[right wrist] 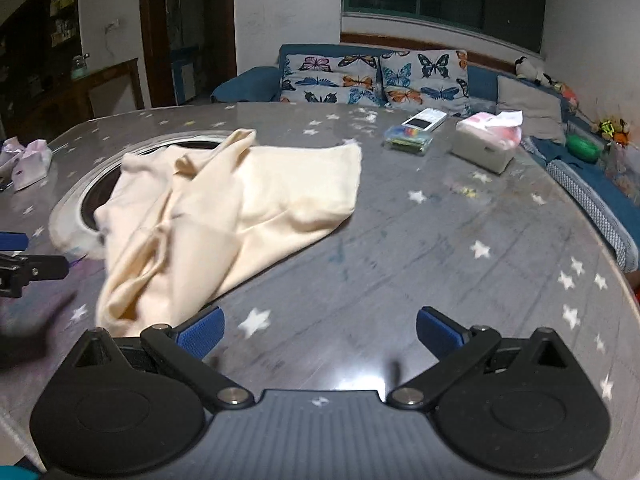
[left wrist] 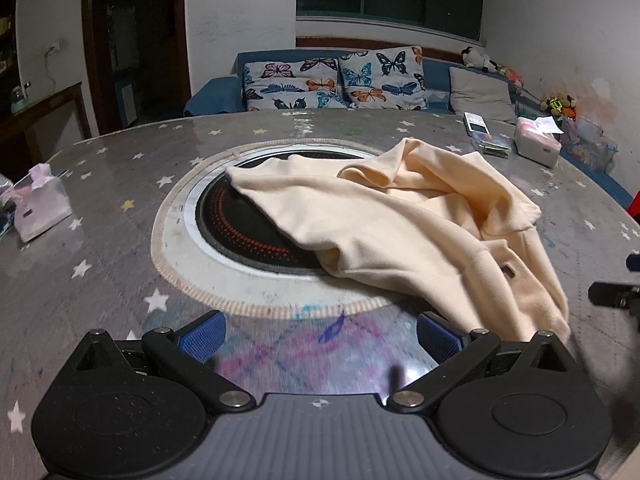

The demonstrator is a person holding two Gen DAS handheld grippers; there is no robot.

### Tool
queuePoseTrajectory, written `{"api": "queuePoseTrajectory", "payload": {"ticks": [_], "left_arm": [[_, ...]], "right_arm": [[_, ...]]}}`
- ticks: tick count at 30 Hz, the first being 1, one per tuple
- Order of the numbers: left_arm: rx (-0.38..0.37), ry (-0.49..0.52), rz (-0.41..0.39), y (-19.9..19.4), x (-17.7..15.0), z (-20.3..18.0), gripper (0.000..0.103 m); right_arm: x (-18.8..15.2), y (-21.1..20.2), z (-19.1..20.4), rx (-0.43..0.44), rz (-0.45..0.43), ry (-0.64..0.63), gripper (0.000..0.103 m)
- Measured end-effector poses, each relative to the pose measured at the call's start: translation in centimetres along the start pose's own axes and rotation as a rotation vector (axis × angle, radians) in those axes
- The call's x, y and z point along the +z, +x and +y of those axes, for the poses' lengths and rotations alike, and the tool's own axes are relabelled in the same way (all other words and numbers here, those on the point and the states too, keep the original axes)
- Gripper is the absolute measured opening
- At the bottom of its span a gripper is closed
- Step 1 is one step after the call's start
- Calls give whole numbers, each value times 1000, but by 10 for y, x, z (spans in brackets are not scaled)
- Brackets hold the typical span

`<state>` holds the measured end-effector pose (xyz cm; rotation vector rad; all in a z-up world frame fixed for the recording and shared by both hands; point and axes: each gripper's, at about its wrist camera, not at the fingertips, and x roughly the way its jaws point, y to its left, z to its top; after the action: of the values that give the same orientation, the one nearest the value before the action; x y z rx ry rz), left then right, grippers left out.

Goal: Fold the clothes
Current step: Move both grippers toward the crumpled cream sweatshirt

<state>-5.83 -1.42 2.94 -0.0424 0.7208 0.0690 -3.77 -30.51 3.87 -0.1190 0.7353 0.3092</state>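
- Nearest in the left wrist view: left gripper (left wrist: 320,338), blue pads spread wide apart, nothing between them, angled down over the counter (left wrist: 100,184) above a patch of pink and purple scribble.
- Just beyond its right pad: the near corner of the cream garment (left wrist: 400,224), close to the pad but not clamped by it.
- Nearest in the right wrist view: right gripper (right wrist: 320,336), pads likewise wide apart and empty, over bare grey star-printed surface; left pad just beside the garment's near hem, contact not clear.
- Cream garment (right wrist: 224,208) lying crumpled and unfolded near the middle of the counter, partly draped over the round black inset (left wrist: 240,224) ringed in white.
- Long axis diagonal: from the near bunched end by the grippers toward the far side over the inset; in the right wrist view a flatter panel spread out to the right, ending in a straight edge.
- Loose folds heaped along the middle; a small slit like a buttonhole visible on the near part in the left wrist view.
- Farther back on the right: white tissue box (right wrist: 488,144), small clear box of coloured items (right wrist: 408,140), flat white device (right wrist: 424,120).
- At the far left edge: pink-and-white tissue pack (left wrist: 40,204).
- Beyond the counter: blue sofa with butterfly cushions (left wrist: 332,80), dark window above.
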Motion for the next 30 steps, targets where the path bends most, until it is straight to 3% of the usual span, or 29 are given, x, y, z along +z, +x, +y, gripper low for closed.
{"api": "queuePoseTrajectory", "payload": {"ticks": [30], "left_arm": [[-15, 29, 15, -30, -21, -28, 103]], "right_arm": [[-28, -27, 41, 46, 8, -25, 103]]}}
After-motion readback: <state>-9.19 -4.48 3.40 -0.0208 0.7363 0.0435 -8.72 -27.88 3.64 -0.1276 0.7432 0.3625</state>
